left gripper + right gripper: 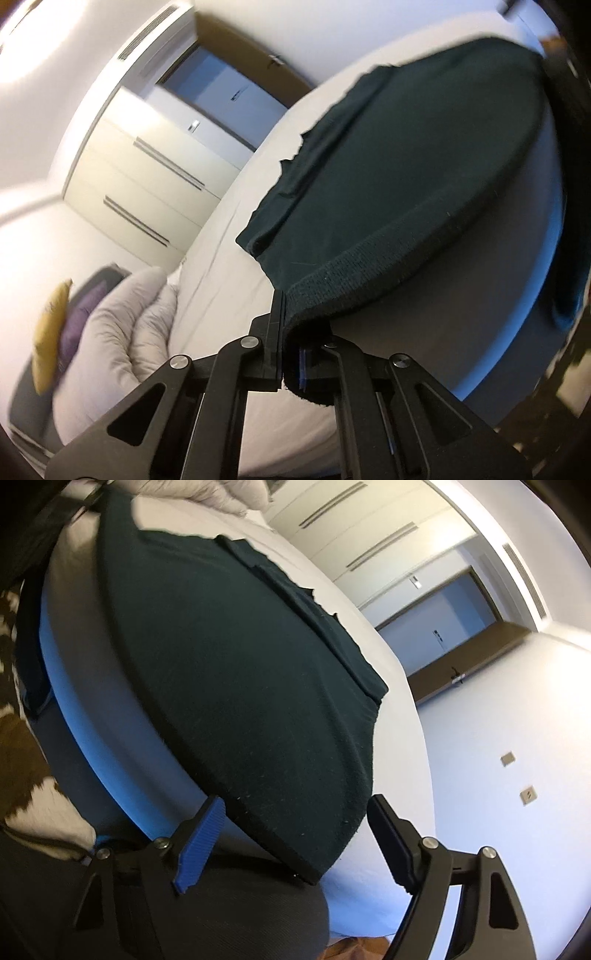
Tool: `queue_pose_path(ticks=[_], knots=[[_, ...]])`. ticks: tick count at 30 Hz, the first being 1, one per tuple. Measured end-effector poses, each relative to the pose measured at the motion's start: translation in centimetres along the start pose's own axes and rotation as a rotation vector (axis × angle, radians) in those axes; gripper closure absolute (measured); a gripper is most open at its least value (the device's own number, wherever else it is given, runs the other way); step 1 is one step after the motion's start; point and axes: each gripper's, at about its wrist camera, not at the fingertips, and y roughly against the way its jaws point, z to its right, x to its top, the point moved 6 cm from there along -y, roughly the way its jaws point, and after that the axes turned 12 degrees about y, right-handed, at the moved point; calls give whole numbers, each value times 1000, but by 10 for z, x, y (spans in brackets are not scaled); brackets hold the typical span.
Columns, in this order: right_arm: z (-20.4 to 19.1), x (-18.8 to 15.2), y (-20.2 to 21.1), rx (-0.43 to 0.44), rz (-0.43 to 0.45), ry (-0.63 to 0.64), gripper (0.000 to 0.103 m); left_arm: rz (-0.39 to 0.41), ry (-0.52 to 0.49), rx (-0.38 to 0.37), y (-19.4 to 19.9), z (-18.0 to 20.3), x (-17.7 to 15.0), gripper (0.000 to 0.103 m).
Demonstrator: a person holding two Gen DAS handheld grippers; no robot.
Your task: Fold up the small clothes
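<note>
Left tool [286, 354] clamps the dark garment's [406, 177] ribbed hem; right tool [295, 834] gapes beside its corner

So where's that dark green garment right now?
The dark green garment lies spread on the white bed, its ribbed hem pinched in the left gripper; the open right gripper straddles another corner.

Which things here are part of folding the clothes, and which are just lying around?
Part of the job:
dark green garment
left hand-held gripper, clamped on its hem
right hand-held gripper, open at its corner
bed it lies on

Lying about:
white pillow
yellow cushion
purple cushion
wardrobe
</note>
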Motion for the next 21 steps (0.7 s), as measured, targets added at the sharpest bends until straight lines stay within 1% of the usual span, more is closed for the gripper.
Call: queue_pose_path(ticks=[1, 3, 5, 6, 7, 8, 10, 13, 14, 16, 21], knots=[[-3, -1, -1, -9, -4, 26, 23, -2, 14, -2, 1, -5, 4, 99], [-9, -3, -5, -22, -18, 73, 27, -7, 51, -12, 3, -14, 13, 99], [-11, -5, -9, -31, -33, 95, 29, -16, 91, -26, 15, -22, 16, 99], [-11, -6, -11, -44, -41, 113, 29, -3, 108, -31, 17, -26, 20, 99], [-13, -7, -13, -55, -46, 132, 30, -9, 134, -48, 18, -29, 24, 99], [-15, -7, -15, -59, -53, 159, 30, -14, 151, -57, 27, -28, 21, 99], [-19, -6, -18, -57, -57, 184, 30, -23, 177, -69, 26, -34, 27, 99], [-20, -6, -22, -47, -72, 190, 30, -36, 219, -81, 24, -45, 35, 99], [-21, -7, -25, -42, -90, 194, 30, -41, 235, -88, 22, -48, 38, 99], [-24, -8, -28, -32, -106, 200, 30, -52, 288, -111, 22, -56, 43, 99], [-32, -5, -29, -51, -112, 216, 30, -60, 366, -147, 20, -72, 58, 99]])
